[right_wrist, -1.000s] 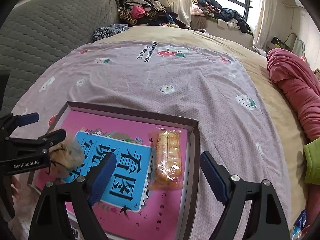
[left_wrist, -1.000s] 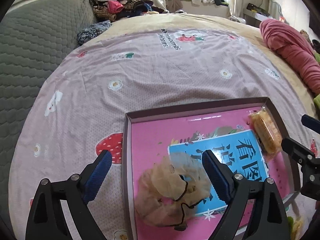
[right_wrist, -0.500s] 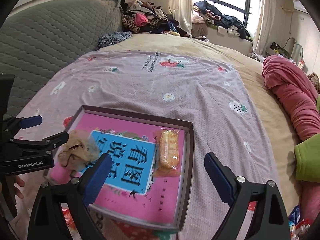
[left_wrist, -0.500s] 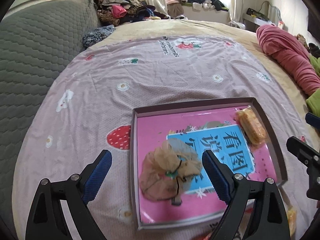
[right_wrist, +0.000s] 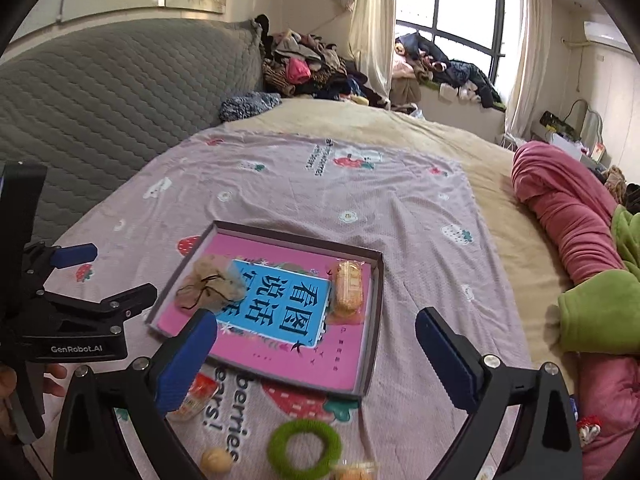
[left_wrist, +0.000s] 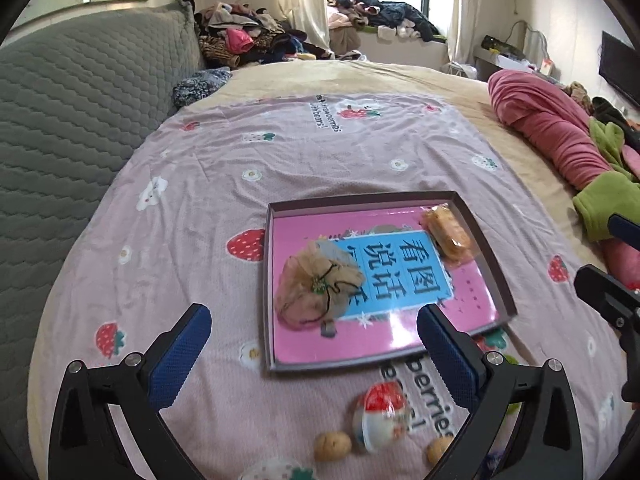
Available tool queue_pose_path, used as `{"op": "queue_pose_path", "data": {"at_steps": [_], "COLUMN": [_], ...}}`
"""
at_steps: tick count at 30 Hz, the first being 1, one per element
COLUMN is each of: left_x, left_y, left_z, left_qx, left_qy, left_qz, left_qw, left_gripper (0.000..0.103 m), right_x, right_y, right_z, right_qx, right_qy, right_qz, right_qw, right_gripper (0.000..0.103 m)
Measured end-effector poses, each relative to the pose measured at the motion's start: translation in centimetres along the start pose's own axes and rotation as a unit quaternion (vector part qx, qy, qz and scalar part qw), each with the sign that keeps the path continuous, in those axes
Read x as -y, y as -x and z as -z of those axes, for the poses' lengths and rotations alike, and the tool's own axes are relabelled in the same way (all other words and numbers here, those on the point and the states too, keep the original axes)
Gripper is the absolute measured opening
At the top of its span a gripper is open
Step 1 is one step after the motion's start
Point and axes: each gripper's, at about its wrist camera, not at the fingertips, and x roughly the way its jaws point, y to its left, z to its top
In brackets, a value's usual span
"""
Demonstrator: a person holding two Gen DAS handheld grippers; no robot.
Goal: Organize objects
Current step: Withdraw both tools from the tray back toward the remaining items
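Note:
A shallow brown-rimmed box (left_wrist: pixel 360 199) (right_wrist: pixel 296 236) with a pink and blue printed floor lies on the pink bedspread. In it lie a beige mesh pouch (left_wrist: pixel 316 284) (right_wrist: pixel 212 286) and a wrapped orange snack (left_wrist: pixel 448 230) (right_wrist: pixel 349 286). My left gripper (left_wrist: pixel 314 344) is open and empty, above the box's near edge; it also shows in the right wrist view (right_wrist: pixel 112 276). My right gripper (right_wrist: pixel 316 344) is open and empty over the box's near side. Loose near the front lie a red-and-white wrapped snack (left_wrist: pixel 382 416) (right_wrist: pixel 196 398), small round nuts (left_wrist: pixel 332 445) (right_wrist: pixel 216 460) and a green ring (right_wrist: pixel 304 450).
A grey quilted headboard (left_wrist: pixel 80 112) runs along the left. A rolled pink blanket (left_wrist: pixel 552 132) (right_wrist: pixel 568 208) and green cloth (right_wrist: pixel 600 312) lie on the right. Piled clothes (left_wrist: pixel 248 40) sit at the far end by the window.
Both grippers have pulled back and up from the box. The pouch and snack stay in the box. Loose items at the front of the bed have come into view.

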Motion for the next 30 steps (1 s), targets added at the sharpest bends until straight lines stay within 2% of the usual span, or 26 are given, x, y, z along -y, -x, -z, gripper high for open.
{"op": "queue_pose_path", "data": {"at_steps": [12,21,30], "left_x": [0.5,1.2,1.9], "left_y": [6.4,9.6,11.1], "left_z": [3.1,6.2,9.2], "left_qx": [0.015,0.015,0.011], "left_qy": [-0.006,-0.014,-0.022], "left_qz": [-0.003,0.004,0.011], "left_qw": [0.9999,0.9998,0.9996], "left_gripper": [0.103,0.103,0.103], "right_x": [-0.2,-1.3,-1.3], "right_y": [7.7,11.2,13.4], "right_z": [3.1,6.3,10.0], "right_qx": [0.028,0.031,0.025], "right_qy": [0.007,0.015,0.012], "right_qz": [0.005,0.0,0.001], "right_qw": [1.0,0.999,1.0], "right_gripper": [0.101,0.101,0.101]}}
